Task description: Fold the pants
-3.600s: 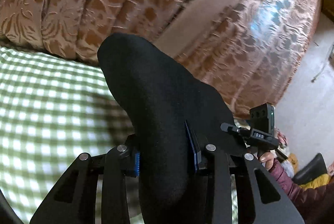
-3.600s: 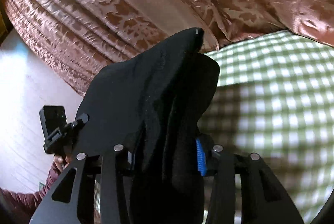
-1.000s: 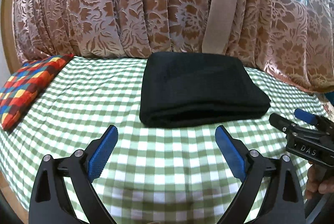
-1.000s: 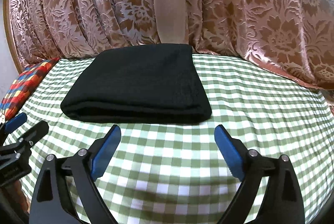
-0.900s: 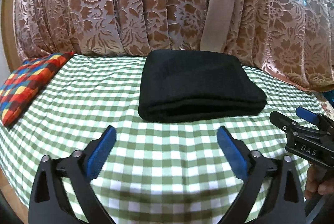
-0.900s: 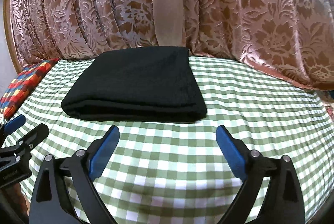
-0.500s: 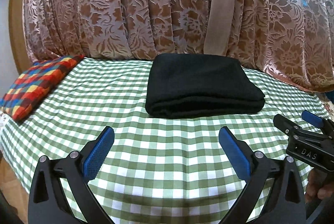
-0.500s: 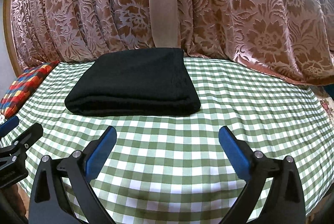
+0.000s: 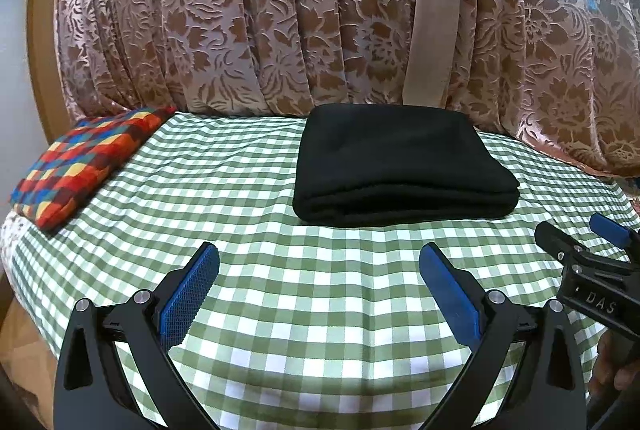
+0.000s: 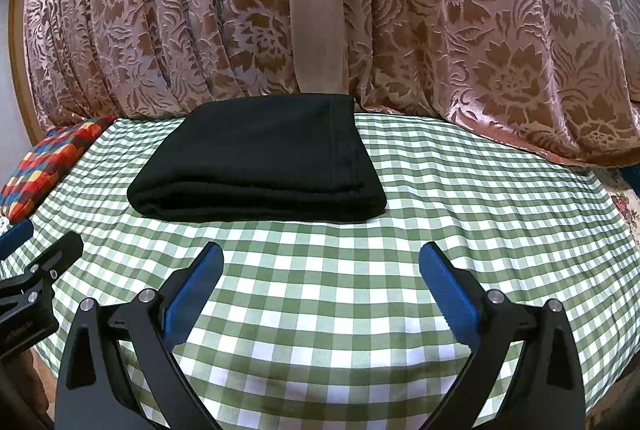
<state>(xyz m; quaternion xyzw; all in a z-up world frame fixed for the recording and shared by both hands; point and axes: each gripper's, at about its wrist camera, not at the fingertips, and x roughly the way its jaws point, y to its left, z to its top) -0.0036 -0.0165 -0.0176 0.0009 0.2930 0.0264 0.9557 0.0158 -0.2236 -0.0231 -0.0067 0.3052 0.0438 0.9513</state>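
So the black pants [image 9: 404, 165] lay folded on the checked bed [image 9: 320, 290]. I had both grippers, left gripper [image 9: 320, 282] and right gripper [image 10: 320, 282], near them, fingers apart, having just widened, nothing between.

We cannot see the far edge of the folded pants [image 9: 400, 165], which meets the curtain [image 9: 240, 29]. The left view's right edge cuts off the right tool [image 9: 592, 270] and the hand [image 9: 616, 370] holding it. The cushion [image 10: 44, 165] runs out of the right view. The bed [image 10: 480, 197] falls below both views.
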